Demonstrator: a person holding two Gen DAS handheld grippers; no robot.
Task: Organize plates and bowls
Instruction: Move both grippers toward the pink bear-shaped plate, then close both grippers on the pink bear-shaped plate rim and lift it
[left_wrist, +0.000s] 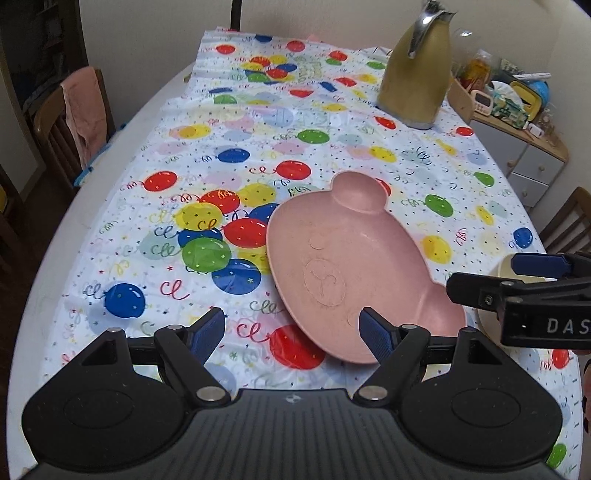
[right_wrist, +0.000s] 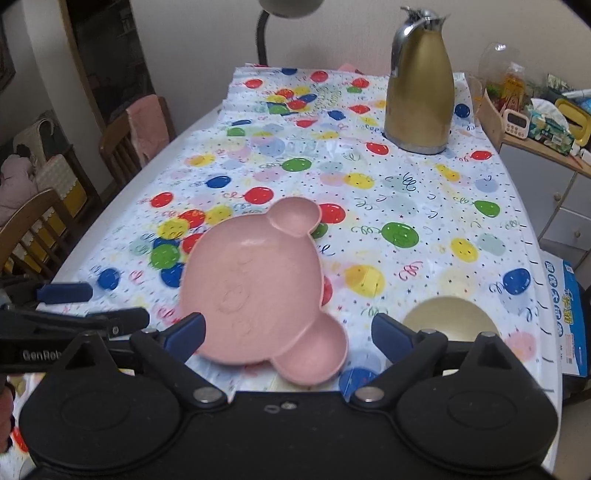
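Pink plate (right_wrist: 255, 280) btwn open right tongs (right_wrist: 288, 332)

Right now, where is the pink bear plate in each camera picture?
Left wrist view: pink bear plate sits right of middle, just beyond the fingertips.
Right wrist view: pink bear plate sits at lower middle.
Shared landmark: gold jug, far right on the table.
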